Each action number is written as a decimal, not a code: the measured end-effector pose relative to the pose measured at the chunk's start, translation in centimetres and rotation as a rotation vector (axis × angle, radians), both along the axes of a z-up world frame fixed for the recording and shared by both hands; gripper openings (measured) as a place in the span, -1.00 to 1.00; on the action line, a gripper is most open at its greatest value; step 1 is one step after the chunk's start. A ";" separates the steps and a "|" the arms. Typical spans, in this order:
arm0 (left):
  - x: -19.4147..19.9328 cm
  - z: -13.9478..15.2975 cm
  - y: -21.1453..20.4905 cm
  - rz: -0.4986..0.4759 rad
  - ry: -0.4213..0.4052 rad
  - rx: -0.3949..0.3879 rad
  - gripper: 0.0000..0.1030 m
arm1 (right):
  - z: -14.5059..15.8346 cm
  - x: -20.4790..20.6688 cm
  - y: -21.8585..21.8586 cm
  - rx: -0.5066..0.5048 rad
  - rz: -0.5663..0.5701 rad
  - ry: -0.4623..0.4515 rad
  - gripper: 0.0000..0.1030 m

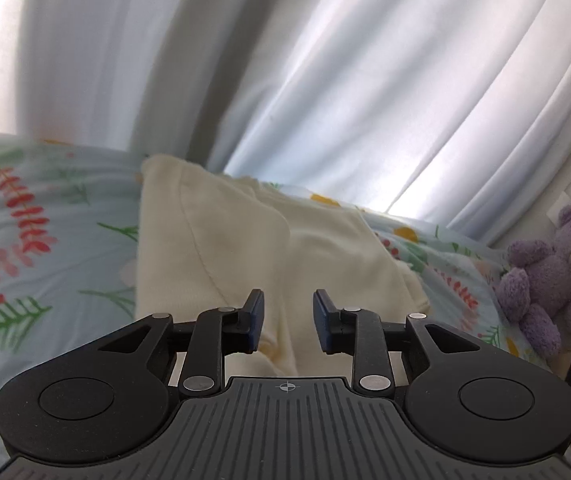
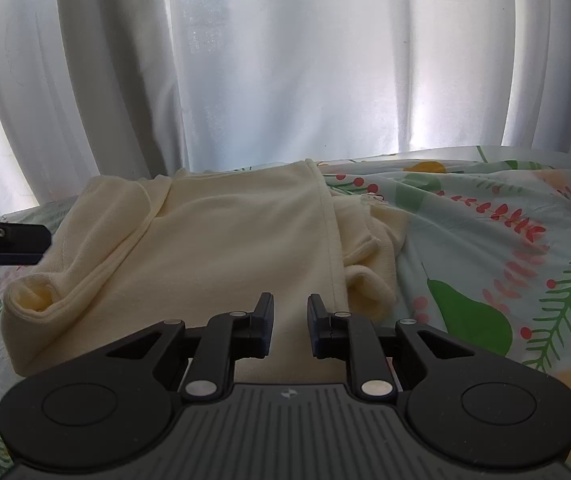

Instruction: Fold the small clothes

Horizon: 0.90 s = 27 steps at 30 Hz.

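A cream-yellow small garment (image 1: 245, 248) lies partly folded on the floral bedsheet (image 1: 37, 248); it also shows in the right wrist view (image 2: 221, 240), with a rolled fold at its left end and a hemmed edge running down its right side. My left gripper (image 1: 288, 304) is open and empty, just above the garment's near part. My right gripper (image 2: 290, 308) is open and empty, over the garment's near edge beside the hem. The left gripper's fingers (image 2: 17, 236) show at the far left of the right wrist view, beside the garment's left end.
White curtains (image 2: 285, 60) hang right behind the bed. A purple teddy bear (image 1: 553, 264) sits at the right edge of the bed. The floral sheet (image 2: 485, 248) stretches to the right of the garment.
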<state>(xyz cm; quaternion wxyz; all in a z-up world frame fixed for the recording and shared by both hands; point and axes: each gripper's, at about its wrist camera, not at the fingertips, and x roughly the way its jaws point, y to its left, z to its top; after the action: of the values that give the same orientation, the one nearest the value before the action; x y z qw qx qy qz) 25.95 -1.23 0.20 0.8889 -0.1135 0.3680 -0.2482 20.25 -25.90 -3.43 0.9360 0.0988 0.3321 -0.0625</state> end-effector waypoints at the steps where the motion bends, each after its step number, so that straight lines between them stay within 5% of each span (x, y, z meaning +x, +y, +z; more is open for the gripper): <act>1: -0.1 0.2 0.6 0.039 -0.012 0.022 -0.37 | 0.0 0.0 0.0 0.004 0.000 -0.003 -0.66; 5: 1.2 -2.1 1.5 0.106 0.068 0.124 -0.34 | 0.0 0.3 0.4 0.012 0.022 -0.008 -0.65; 8: 1.5 -5.5 0.7 0.030 0.198 0.084 -0.35 | 0.1 0.8 1.0 0.033 0.055 -0.006 -0.63; 10: 0.7 -5.9 0.1 0.029 0.158 0.093 -0.33 | 0.3 1.4 1.5 0.053 0.085 -0.004 -0.61; 13: 0.4 -5.8 -0.6 0.023 0.129 0.142 -0.30 | 1.0 3.0 2.2 0.145 0.179 0.001 -0.31; 16: 0.4 -5.7 -0.3 0.025 0.141 0.128 -0.29 | 1.1 6.0 2.2 0.361 0.274 0.022 0.01; 22: 0.5 -5.8 0.0 0.033 0.147 0.112 -0.29 | -1.1 11.4 4.0 0.513 0.349 0.113 0.00; 27: 0.0 -5.7 0.0 0.038 0.134 0.111 -0.29 | -1.9 12.4 4.8 0.524 0.355 0.115 -0.32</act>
<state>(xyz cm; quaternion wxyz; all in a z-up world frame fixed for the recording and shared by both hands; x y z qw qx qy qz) 26.00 -1.28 -5.54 0.8719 -0.0872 0.4374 -0.2023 32.61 -21.07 -5.36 0.8548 0.2732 0.4012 0.1837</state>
